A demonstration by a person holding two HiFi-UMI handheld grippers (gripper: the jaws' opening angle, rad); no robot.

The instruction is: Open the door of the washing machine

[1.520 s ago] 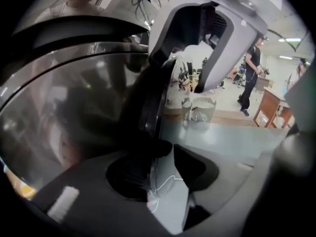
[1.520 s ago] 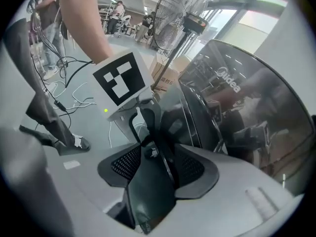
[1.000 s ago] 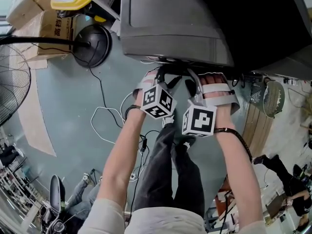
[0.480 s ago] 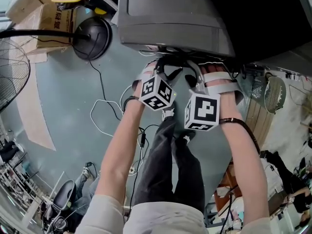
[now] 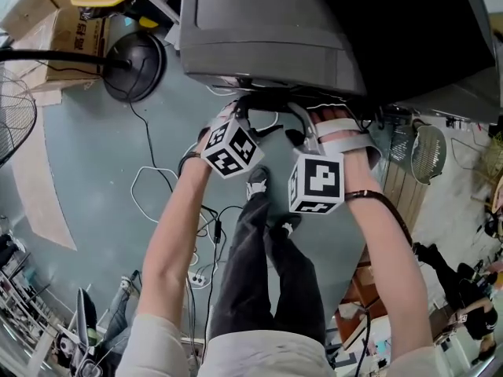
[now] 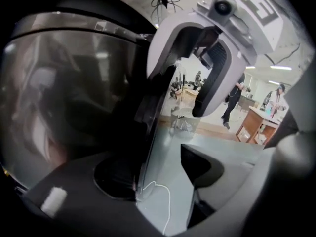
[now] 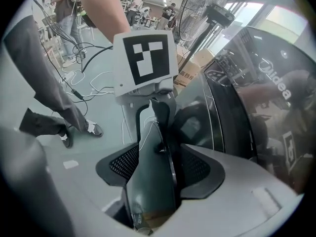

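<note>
The grey washing machine (image 5: 267, 30) fills the top of the head view, and both grippers reach under its front. Its door edge (image 6: 148, 147) runs between the pads of my left gripper (image 6: 158, 174). Those jaws have just been opening, and the right pad (image 6: 197, 167) stands well off the rim. My left gripper (image 5: 251, 116) is on the left in the head view and my right gripper (image 5: 302, 128) beside it. My right gripper (image 7: 160, 167) has the door rim (image 7: 158, 186) filling its gap. Its jaws have just been opening slightly, but both pads still lie against the rim.
A black fan base (image 5: 134, 57) and cardboard boxes (image 5: 67, 34) stand left of the machine. White and black cables (image 5: 157, 187) trail over the grey floor. The person's legs (image 5: 259, 265) are below the grippers. Another fan (image 5: 413, 151) lies at the right, with people farther off.
The left gripper's marker cube has turned and drifted slightly left. The right gripper has stayed in place at the door. The whole view has shifted a little.
</note>
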